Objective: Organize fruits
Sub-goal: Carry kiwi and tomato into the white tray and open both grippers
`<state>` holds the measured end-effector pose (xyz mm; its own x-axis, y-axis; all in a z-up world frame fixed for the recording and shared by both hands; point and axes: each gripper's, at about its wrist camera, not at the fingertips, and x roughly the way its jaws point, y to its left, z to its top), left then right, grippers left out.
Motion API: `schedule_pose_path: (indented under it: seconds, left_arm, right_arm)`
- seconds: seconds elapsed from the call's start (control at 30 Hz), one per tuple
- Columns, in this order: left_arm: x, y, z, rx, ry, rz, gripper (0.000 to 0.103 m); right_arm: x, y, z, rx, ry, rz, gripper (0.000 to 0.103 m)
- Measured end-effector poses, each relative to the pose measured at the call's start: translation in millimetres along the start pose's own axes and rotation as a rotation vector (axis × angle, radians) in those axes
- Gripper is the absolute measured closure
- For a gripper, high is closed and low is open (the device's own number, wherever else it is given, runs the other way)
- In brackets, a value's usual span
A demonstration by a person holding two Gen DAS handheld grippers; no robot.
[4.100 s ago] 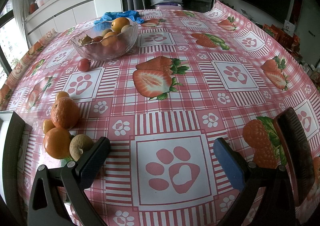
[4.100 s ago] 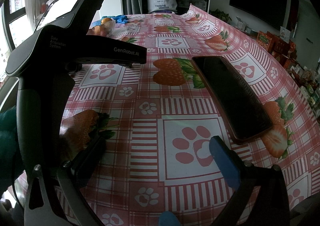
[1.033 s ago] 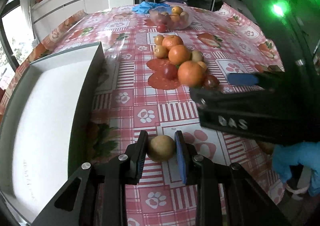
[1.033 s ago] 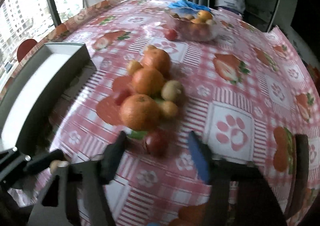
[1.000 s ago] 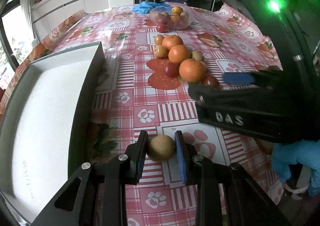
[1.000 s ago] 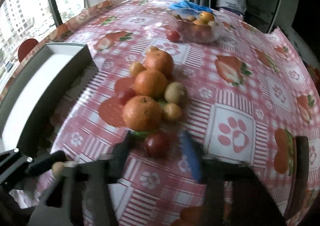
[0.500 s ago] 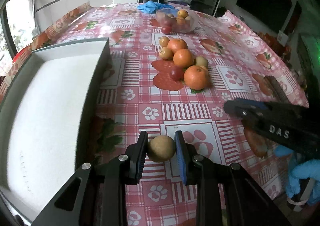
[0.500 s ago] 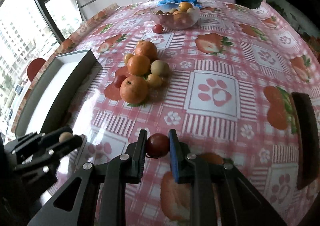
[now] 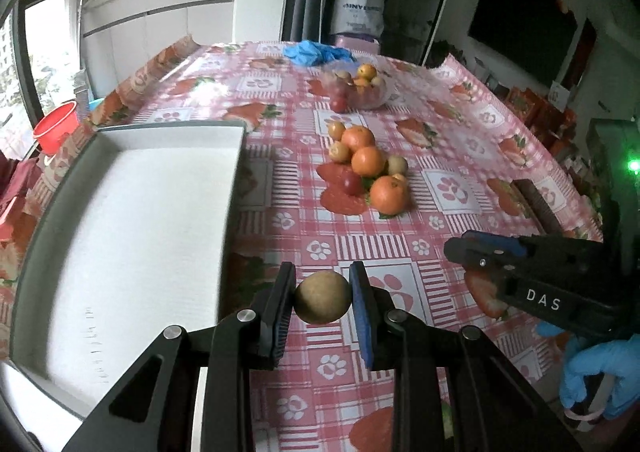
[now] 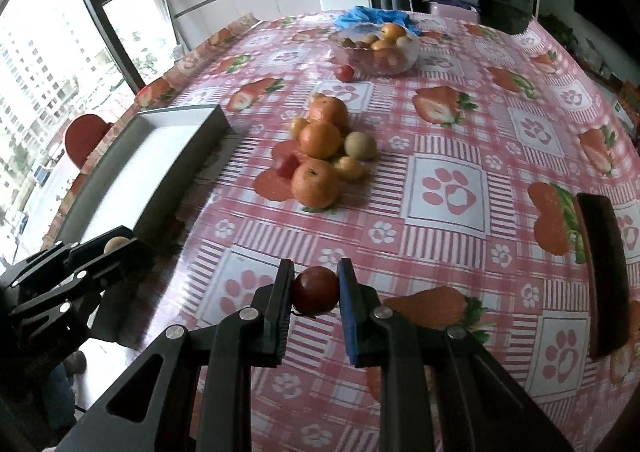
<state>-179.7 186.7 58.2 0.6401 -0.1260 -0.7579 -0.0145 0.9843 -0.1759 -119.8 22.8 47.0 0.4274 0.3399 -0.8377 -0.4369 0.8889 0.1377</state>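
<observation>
Left wrist view: left gripper [image 9: 322, 302] clamps a firm, light brown round fruit [image 9: 322, 302] across its middle; right gripper [image 10: 314, 290] pinches a softer, bruisable red fruit [image 10: 315, 289].

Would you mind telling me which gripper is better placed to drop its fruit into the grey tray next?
Left, probably. The left gripper, shut on the tan fruit, sits right beside the grey tray. The right gripper, holding the red fruit, is farther from it.
</observation>
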Motion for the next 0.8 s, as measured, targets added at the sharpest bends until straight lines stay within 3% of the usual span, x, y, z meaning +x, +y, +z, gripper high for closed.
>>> schedule_pose_path:
  seconds: [0.6,0.8]
  left_arm:
    - [-27,72,0,-0.078,-0.071,0.072,0.074]
    - [-27,103,-5,-0.115,-0.067,0.115,0.074]
  right_arm:
    - [0,70,23,-0.099,0.005,0.008,0.079]
    - [9,113,31,-0.152,0.013,0.044,0.079]
